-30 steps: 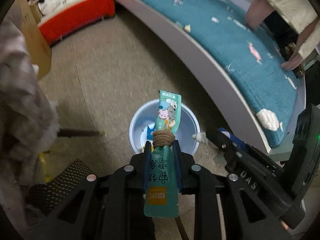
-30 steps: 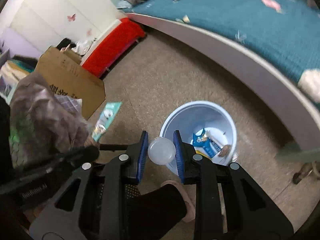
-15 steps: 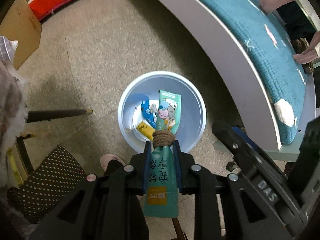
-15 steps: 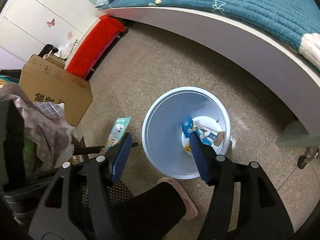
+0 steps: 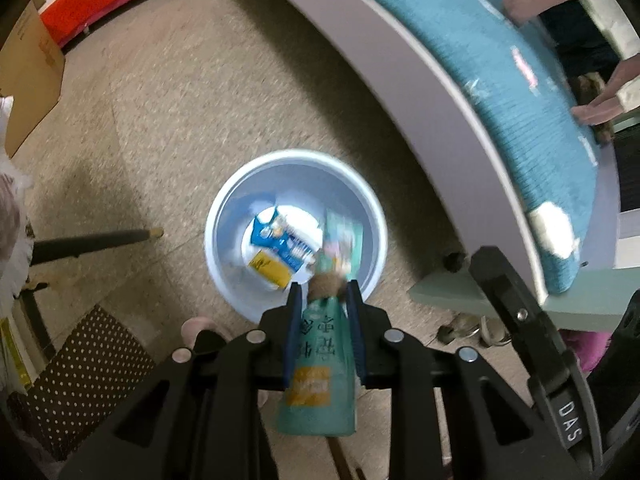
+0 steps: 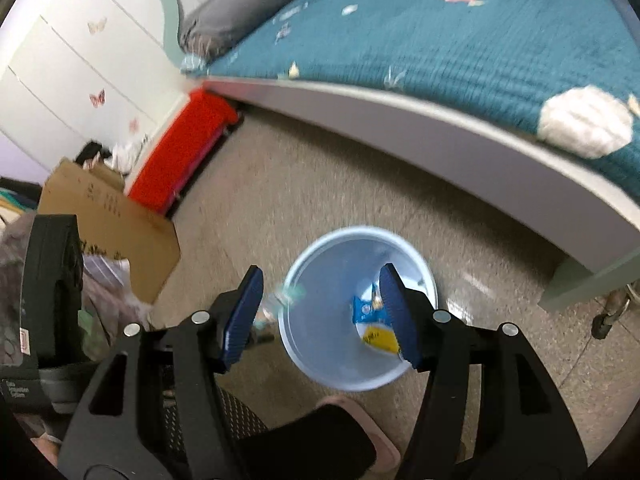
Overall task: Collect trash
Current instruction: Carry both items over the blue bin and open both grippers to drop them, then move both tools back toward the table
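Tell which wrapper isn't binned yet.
The teal wrapper, between just-opening jaws of the left gripper above the bin; blue wrapper and yellow wrapper lie inside.

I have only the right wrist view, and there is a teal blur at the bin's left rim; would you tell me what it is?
Observer: It is a teal snack packet with a brown knot round it. It sits between the jaws of the left gripper, which have just been opening.
Operator: Thank you. Is it over the bin?
Observer: Yes, its blurred upper end hangs inside the rim of the bin, above a blue and yellow wrapper on the bottom.
Operator: Is anything near the bin on that side?
Observer: A black rod lies on the floor to the bin's left, apart from it.
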Demonstrator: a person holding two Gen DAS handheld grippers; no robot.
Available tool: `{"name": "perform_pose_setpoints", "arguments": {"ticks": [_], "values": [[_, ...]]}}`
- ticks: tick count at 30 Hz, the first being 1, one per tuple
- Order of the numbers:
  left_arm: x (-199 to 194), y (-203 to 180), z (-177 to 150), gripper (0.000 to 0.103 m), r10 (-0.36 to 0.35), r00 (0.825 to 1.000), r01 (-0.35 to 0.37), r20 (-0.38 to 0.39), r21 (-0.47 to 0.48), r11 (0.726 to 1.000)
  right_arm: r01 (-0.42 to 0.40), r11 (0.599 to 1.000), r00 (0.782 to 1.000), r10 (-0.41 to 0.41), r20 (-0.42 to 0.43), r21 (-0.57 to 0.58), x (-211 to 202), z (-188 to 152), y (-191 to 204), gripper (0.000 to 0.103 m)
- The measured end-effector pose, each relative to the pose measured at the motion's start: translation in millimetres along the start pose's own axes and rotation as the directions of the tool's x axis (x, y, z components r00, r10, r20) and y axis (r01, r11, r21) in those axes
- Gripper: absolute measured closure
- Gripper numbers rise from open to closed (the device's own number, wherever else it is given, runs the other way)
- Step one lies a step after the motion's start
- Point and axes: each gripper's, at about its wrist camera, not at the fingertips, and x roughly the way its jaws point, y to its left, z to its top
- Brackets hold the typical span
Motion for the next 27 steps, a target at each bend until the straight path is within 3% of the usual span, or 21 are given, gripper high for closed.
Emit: {"name": "perform_pose_setpoints", "arguments": {"ticks": [3,12,16,20,27], "values": [[-16,-4,-1,0.040,-0.015,0.999,0.015,0.051,-0.001,1.000,-0.011,1.000,1.000,0.011,0.013,0.008,-10,5,-2,0.038],[-64,-12,-21,0.040,0.055,0.989,-0.058,0.135,0.019,0.998,-0.040,0.999,0.999,0.040,-0.009,0.001,-31,1,1,0.038],[-105,-15,-31,0.040,0.106,0.972,-0.116,0.209,0.037,0.993,-0.089,0.996,0.996,0.089,0.008,-0.025,-54,1,20,0.038],[-158,-18,-47,0.035,0.138,0.936,-0.158,0.323,0.037,0.987,-0.158,0.985,0.985,0.162,0.059,-0.073,-90,6,49,0.037],[-259,-15,-91,0.034,0.201,0.829,-0.247,0.521,0.020,0.969,-0.232,0.951,0.953,0.265,0.150,-0.203,-157,8,109,0.032]]}}
